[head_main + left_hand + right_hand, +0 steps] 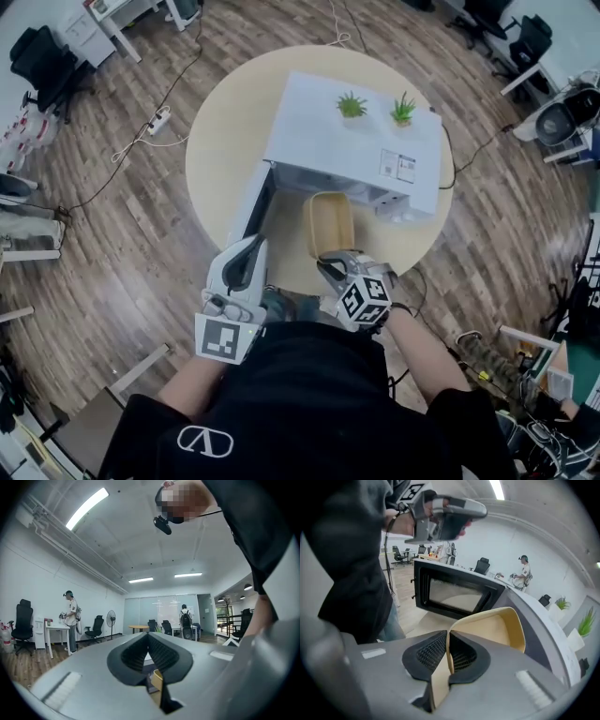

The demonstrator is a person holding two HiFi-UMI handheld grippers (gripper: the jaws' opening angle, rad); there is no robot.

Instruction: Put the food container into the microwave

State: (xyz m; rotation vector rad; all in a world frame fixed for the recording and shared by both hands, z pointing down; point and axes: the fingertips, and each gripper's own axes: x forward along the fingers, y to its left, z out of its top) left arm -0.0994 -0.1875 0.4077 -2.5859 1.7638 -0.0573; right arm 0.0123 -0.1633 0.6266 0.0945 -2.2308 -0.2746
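right gripper (330, 262) pinches the food container (330, 223) by its rim, probably to feed the open microwave (356, 141); left gripper (250, 247) jaws closed, empty.

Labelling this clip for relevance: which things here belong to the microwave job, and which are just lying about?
Job: food container; right gripper, clamped on its rim; microwave; its open door.
Lying about: small plants atop the microwave; power strip; office chair.

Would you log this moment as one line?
right gripper: jaws shut on food container | microwave: door open, container in front | left gripper: shut, empty
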